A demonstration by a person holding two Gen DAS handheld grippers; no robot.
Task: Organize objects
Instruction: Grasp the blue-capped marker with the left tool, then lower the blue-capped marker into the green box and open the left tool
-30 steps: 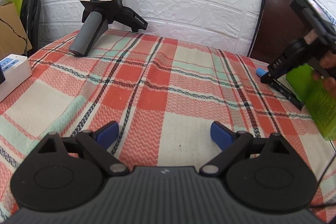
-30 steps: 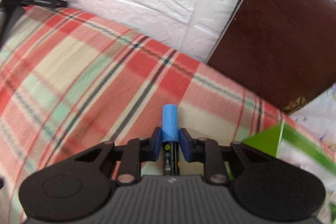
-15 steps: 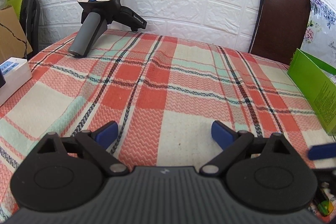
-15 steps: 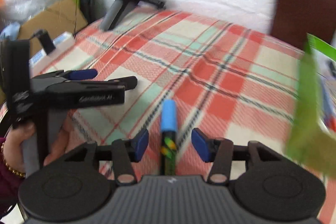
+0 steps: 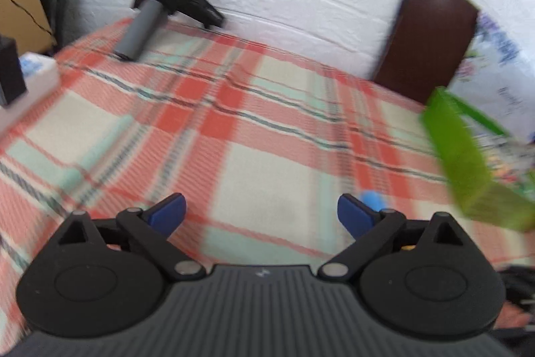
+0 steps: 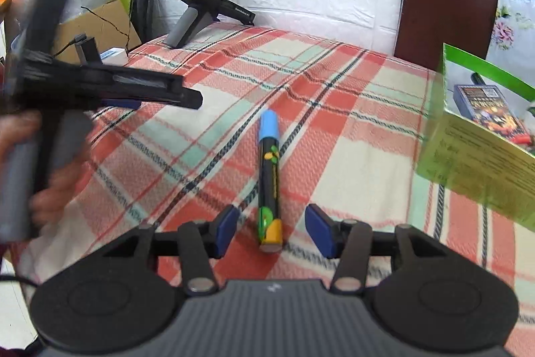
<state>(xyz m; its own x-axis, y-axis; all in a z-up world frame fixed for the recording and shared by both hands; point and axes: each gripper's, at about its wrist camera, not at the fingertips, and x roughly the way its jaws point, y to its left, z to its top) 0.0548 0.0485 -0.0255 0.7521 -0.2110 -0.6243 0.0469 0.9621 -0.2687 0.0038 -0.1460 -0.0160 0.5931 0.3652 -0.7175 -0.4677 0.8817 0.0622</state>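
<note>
Left wrist view: left gripper spread wide, nothing between; blue marker cap peeking at four o'clock; green box at three o'clock.

Right wrist view: right gripper closing, pads clear of marker lying on plaid cloth, cap toward twelve o'clock.
</note>
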